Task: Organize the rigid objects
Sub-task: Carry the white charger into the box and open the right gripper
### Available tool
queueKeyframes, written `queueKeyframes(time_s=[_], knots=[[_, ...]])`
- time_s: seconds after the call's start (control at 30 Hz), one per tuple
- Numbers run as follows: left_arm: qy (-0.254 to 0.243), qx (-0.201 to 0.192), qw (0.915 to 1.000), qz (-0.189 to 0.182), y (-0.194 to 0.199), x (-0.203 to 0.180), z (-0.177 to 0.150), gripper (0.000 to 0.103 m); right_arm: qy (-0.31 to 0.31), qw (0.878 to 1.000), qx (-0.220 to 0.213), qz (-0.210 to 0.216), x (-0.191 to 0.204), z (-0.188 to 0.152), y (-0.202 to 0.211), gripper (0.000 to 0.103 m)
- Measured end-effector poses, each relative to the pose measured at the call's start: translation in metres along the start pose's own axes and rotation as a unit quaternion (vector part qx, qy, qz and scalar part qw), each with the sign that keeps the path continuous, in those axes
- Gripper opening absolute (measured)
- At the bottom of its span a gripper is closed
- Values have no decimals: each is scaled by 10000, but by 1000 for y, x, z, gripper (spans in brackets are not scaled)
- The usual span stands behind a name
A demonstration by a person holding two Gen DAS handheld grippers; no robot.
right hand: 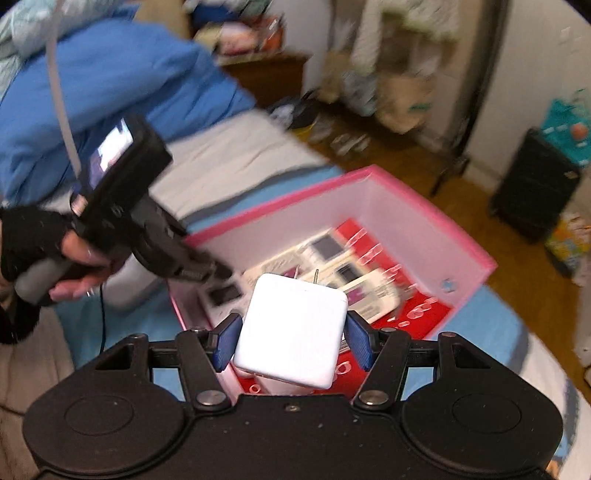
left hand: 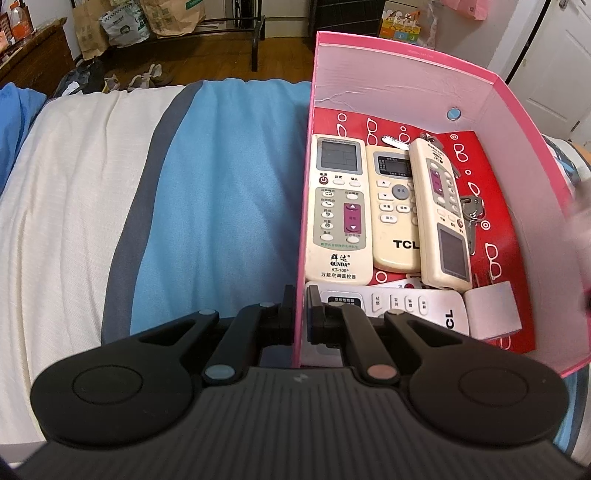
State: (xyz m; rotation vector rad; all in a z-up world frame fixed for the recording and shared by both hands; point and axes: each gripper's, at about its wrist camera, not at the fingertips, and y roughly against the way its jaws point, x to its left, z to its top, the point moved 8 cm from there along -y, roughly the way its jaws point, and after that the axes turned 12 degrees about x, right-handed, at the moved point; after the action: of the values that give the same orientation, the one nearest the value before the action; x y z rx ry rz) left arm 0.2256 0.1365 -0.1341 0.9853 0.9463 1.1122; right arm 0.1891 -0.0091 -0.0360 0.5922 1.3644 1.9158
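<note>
A pink box (left hand: pixel 406 77) lies on the bed and holds several remote controls (left hand: pixel 340 210), a set of keys (left hand: pixel 471 212) and a white cube (left hand: pixel 491 310). My left gripper (left hand: pixel 300 302) is shut on the box's left wall near its front corner. In the right wrist view my right gripper (right hand: pixel 291 338) is shut on a white charger block (right hand: pixel 291 332) with metal prongs, held above the near end of the pink box (right hand: pixel 424 206). The left gripper (right hand: pixel 199 269) shows there at the box's left wall.
The bed has a white, grey and blue striped cover (left hand: pixel 166 206). A blue duvet (right hand: pixel 110 85) is bunched at the left. Beyond the bed are a wooden floor, paper bags (left hand: pixel 147 22) and a black case (right hand: pixel 535 184).
</note>
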Motion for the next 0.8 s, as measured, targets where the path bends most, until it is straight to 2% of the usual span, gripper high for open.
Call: queueKeyframes(time_s=[0.13, 0.33, 0.5, 0.7, 0.8], knots=[[-16, -5, 10000, 5, 0, 0, 0, 4, -188, 9971, 681, 288, -10, 1, -36, 65], [-16, -9, 10000, 3, 0, -1, 0, 3, -399, 9914, 1185, 387, -14, -8, -64, 65], [-19, -8, 10000, -4, 0, -1, 0, 3, -314, 9901, 1312, 386, -4, -8, -65, 66], [-22, -9, 10000, -1, 0, -1, 0, 3, -877, 9872, 1273, 389, -14, -2, -65, 66], [-21, -9, 10000, -4, 0, -1, 0, 3, -811, 9869, 1330, 424, -7, -4, -65, 66]])
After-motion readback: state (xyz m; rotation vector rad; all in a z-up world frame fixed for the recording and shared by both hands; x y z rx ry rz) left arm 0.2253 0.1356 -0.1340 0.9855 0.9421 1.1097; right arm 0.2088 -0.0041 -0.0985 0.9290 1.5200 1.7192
